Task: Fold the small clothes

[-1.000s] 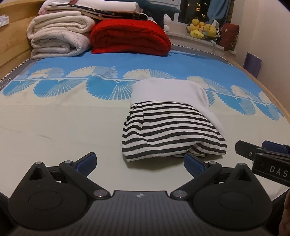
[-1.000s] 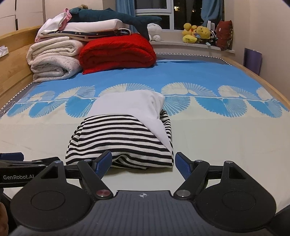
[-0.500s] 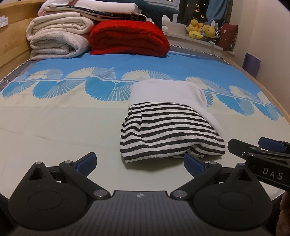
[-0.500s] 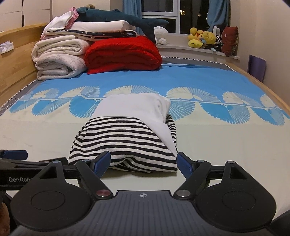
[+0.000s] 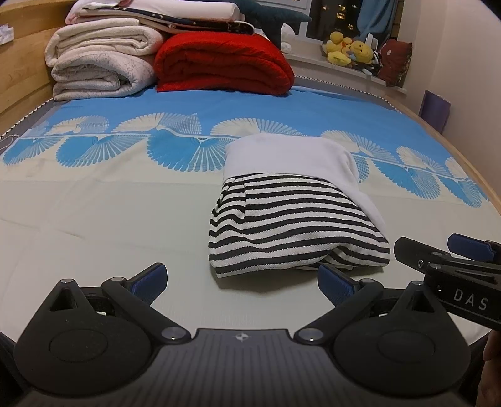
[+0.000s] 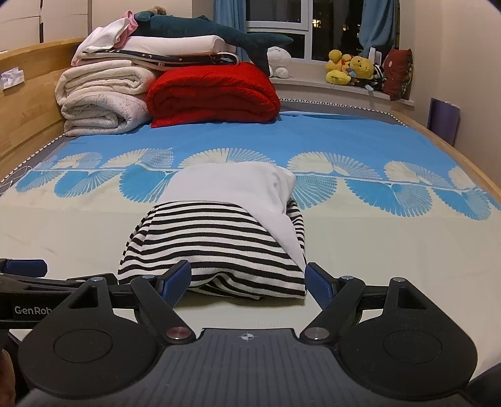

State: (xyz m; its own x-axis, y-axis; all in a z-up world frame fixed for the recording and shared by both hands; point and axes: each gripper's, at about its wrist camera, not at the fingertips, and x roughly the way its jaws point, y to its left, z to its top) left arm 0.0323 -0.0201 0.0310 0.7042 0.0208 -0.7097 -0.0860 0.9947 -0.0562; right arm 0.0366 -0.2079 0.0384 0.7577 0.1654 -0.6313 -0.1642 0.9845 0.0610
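My left gripper (image 5: 240,278) wide open, empty, near bed edge. My right gripper (image 6: 249,278) wide open too, empty, fingers flanking near hem of striped garment (image 6: 216,247) at 12 o'clock. Garment lies folded on bedsheet (image 6: 391,250), white layer on top. Judgement: fold nearly complete; next, final tuck or release. Red blanket (image 6: 213,94) far, 11 o'clock.

Wooden-framed bed (image 6: 28,103) under a dark window (image 6: 275,28), cream walls (image 6: 463,47).
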